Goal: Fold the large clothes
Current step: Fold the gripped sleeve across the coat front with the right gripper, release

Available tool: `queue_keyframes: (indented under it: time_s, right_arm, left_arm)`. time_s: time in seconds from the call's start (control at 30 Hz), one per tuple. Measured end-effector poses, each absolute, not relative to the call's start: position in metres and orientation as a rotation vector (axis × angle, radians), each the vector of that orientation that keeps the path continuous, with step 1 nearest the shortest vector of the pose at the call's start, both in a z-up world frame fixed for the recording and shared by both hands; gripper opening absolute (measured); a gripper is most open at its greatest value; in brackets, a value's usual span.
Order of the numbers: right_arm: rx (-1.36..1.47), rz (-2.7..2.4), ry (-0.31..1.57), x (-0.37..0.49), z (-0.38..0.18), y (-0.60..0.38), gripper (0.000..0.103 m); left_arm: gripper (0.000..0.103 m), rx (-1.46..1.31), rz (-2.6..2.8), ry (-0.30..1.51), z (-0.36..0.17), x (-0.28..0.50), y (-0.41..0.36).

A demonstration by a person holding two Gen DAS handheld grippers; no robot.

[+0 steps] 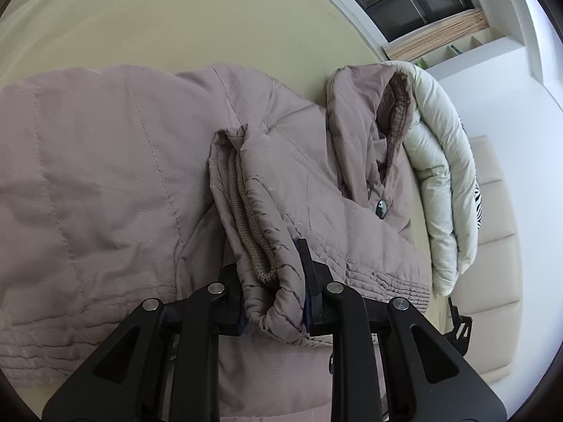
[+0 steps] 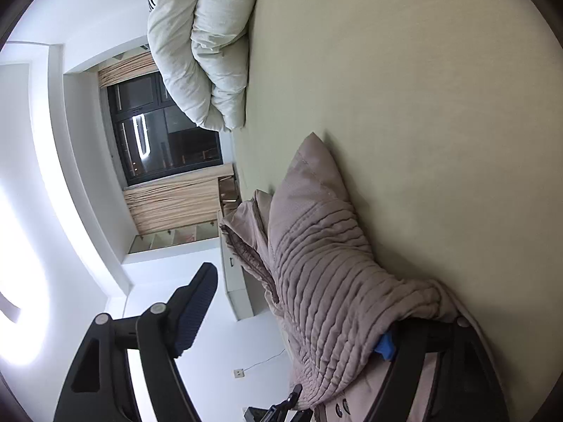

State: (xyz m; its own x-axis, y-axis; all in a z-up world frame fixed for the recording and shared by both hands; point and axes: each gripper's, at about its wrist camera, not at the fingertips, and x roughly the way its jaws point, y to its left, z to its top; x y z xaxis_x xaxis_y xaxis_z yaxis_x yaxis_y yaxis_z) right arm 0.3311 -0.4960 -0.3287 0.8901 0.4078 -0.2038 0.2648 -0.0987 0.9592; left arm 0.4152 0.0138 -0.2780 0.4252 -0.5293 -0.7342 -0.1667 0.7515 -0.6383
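Note:
A mauve padded jacket [image 1: 105, 176] lies spread on the bed, its hood [image 1: 369, 123] toward the duvet. My left gripper [image 1: 271, 263] is shut on the sleeve's cuff [image 1: 260, 232], which is bunched between the pads and laid over the jacket's body. In the right wrist view the gripper [image 2: 295, 309] is rolled on its side at the ribbed hem of the jacket [image 2: 316, 281]. One of its fingers [image 2: 197, 309] hangs free in the air. The other finger [image 2: 387, 346] is tucked under the cloth. Its jaws stand wide with the hem between them, not pinched.
The pale green bed sheet [image 1: 176, 17] stretches bare beyond the jacket. A folded white duvet [image 1: 443, 161] lies by the padded headboard [image 1: 492, 246]. In the right wrist view the duvet [image 2: 197, 52] is at the top, with a dark window [image 2: 158, 133] and curtains behind.

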Motion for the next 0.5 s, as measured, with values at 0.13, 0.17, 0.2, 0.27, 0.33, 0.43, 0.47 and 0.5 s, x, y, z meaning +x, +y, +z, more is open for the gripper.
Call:
queue_keyframes:
  time_s: [0.13, 0.17, 0.2, 0.27, 0.33, 0.43, 0.47, 0.5]
  right_arm:
    - [1.584, 0.128, 0.577, 0.315, -0.323, -0.492, 0.067]
    - [1.531, 0.101, 0.613, 0.308, -0.312, -0.491, 0.069]
    - [1.492, 0.083, 0.641, 0.290, -0.300, -0.499, 0.077]
    - [1.448, 0.083, 0.650, 0.274, -0.272, -0.496, 0.088]
    - [1.375, 0.111, 0.620, 0.270, -0.244, -0.492, 0.092]
    - [1.243, 0.182, 0.581, 0.305, -0.206, -0.483, 0.100]
    - [1.209, 0.212, 0.580, 0.323, -0.200, -0.480, 0.100]
    - [1.194, 0.223, 0.584, 0.329, -0.201, -0.478, 0.100]
  left_arm:
    - [0.021, -0.676, -0.242, 1.147, -0.283, 0.418, 0.005]
    - [0.021, -0.656, -0.243, 1.151, -0.282, 0.419, 0.002]
    - [0.021, -0.646, -0.243, 1.152, -0.282, 0.421, 0.002]
    - [0.021, -0.627, -0.244, 1.148, -0.283, 0.422, -0.002]
    - [0.022, -0.610, -0.240, 1.142, -0.285, 0.422, -0.004]
    - [0.023, -0.585, -0.237, 1.137, -0.288, 0.422, -0.008]
    - [0.023, -0.579, -0.238, 1.136, -0.288, 0.423, -0.008]
    - [0.023, -0.572, -0.241, 1.136, -0.289, 0.424, -0.009]
